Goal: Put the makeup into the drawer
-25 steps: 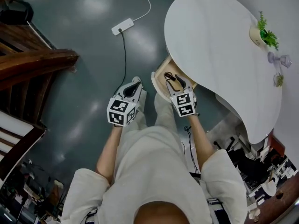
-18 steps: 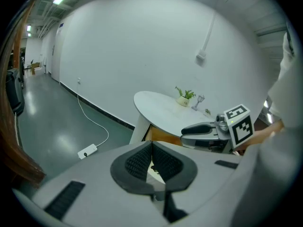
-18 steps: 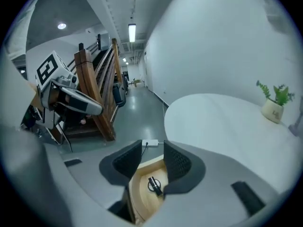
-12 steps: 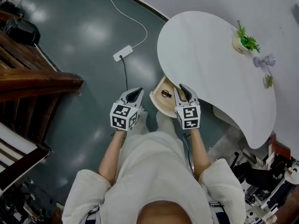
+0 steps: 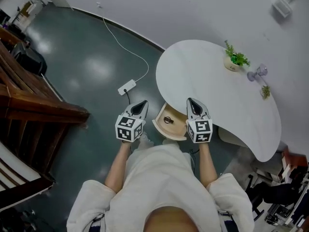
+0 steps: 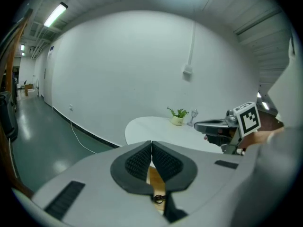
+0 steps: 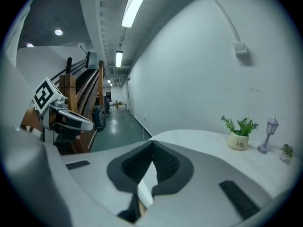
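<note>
A small dark makeup piece (image 5: 167,120) lies in the open wooden drawer (image 5: 176,130) under the white table (image 5: 217,95). My left gripper (image 5: 143,102) hangs shut and empty to the left of the drawer. My right gripper (image 5: 189,100) is above the drawer's right side; its jaws have just closed with nothing between them. In the left gripper view the shut jaws (image 6: 151,144) meet, and below them show the drawer (image 6: 154,178) and the makeup (image 6: 157,198). The right gripper view shows its jaws (image 7: 152,144) shut and empty over the table (image 7: 199,138).
A potted plant (image 5: 235,59) and a small lamp ornament (image 5: 258,72) stand at the table's far edge. A power strip (image 5: 126,87) with its cable lies on the floor. Wooden stairs (image 5: 34,108) stand at the left. The person's legs are below the drawer.
Both grippers have lifted up and away from the drawer. The right gripper, earlier over the drawer by the makeup, has drawn off; the makeup stays in the drawer.
</note>
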`<state>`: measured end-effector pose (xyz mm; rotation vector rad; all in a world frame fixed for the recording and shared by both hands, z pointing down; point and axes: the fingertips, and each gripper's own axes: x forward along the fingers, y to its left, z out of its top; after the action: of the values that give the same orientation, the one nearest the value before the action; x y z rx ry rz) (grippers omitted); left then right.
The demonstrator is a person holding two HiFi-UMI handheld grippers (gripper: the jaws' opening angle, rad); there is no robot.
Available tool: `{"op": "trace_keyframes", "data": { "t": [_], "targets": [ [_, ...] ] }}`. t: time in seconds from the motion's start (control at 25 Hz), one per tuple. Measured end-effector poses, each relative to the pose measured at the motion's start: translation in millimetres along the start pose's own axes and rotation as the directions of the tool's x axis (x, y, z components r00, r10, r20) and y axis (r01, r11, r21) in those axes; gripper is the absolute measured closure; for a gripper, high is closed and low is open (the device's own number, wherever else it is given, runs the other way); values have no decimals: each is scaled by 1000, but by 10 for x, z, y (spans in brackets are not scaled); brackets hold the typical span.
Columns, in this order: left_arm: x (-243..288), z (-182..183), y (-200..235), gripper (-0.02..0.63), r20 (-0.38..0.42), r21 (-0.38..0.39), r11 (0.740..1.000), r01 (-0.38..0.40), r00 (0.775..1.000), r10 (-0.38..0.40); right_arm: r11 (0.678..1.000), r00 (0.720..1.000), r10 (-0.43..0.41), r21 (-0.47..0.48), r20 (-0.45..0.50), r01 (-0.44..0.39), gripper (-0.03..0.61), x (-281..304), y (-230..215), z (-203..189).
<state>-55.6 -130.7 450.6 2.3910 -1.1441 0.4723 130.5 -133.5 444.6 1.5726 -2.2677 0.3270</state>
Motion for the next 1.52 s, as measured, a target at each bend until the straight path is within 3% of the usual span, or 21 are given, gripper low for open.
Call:
{"op": "trace_keyframes", "data": {
  "t": [0.44, 1.52],
  "targets": [
    [36, 375, -87, 601, 58, 33, 999, -6, 998, 4, 998, 996, -57, 4, 67, 57, 581, -272, -318, 326],
    [121, 585, -33, 601, 86, 45, 999, -29, 996, 25, 998, 996, -60, 15, 70, 59, 581, -166, -419, 352]
  ]
}}
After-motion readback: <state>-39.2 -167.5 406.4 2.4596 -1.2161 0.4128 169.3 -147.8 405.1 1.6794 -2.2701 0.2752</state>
